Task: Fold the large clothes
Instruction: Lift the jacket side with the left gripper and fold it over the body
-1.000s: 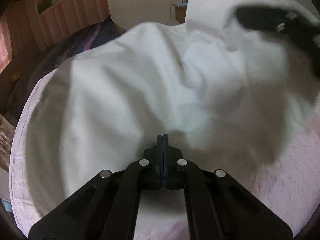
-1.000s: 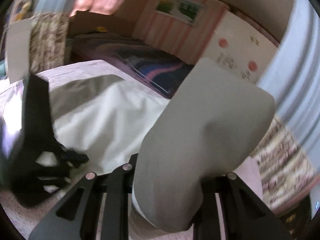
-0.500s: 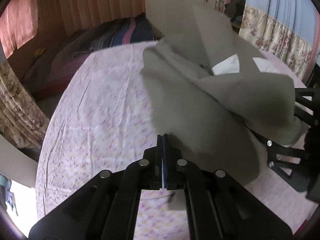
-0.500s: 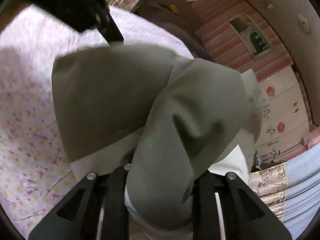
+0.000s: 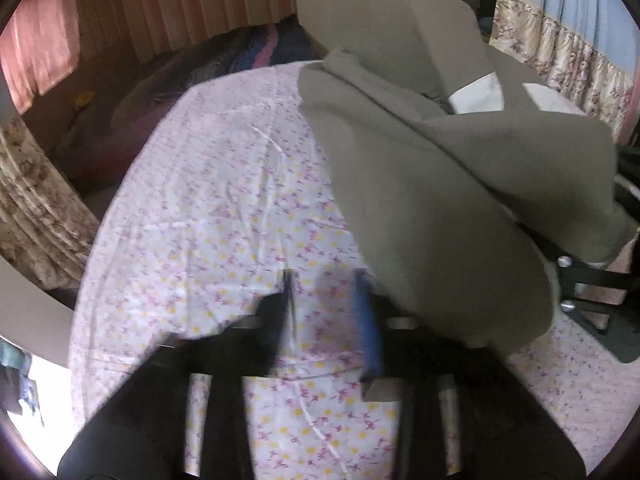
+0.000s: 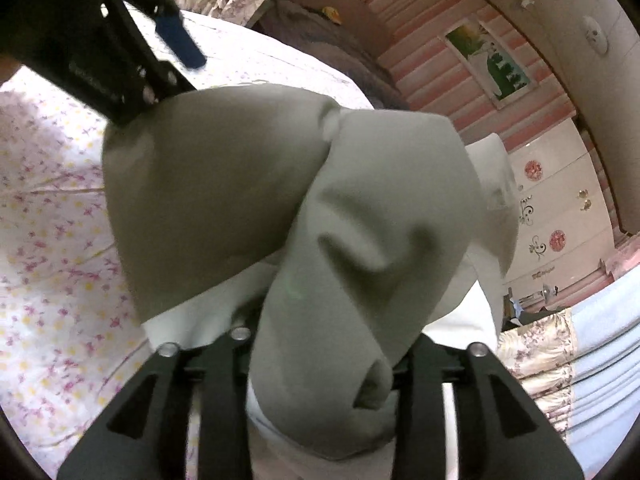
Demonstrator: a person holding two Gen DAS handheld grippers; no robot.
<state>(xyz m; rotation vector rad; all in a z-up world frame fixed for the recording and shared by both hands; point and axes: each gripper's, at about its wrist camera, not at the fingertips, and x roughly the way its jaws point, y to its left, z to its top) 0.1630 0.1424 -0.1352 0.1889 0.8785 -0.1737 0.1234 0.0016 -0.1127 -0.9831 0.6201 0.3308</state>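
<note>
A large grey garment with a white lining (image 5: 432,184) is bunched up at the right of the floral bed sheet (image 5: 224,216). My left gripper (image 5: 326,292) is opening over the bare sheet. Nothing lies between its blue pads (image 5: 366,320), and the garment's edge hangs just right of the right one. The same garment (image 6: 248,184) is heaped over my right gripper (image 6: 324,344) and hides its fingertips. Those jaws are opening with cloth still between them. The left gripper (image 6: 120,52) shows at the upper left of the right wrist view, the right gripper (image 5: 592,288) at the right edge of the left wrist view.
The bed's far edge meets a dark striped blanket (image 5: 240,56) and a pink striped wall. A white wardrobe (image 6: 560,208) and flowered curtains (image 5: 560,52) stand beyond the bed. Bare sheet lies left of the garment.
The garment was swept to the right, baring the floral sheet. The left gripper has let go and its jaws now stand apart. The right gripper's fingers have spread under the cloth.
</note>
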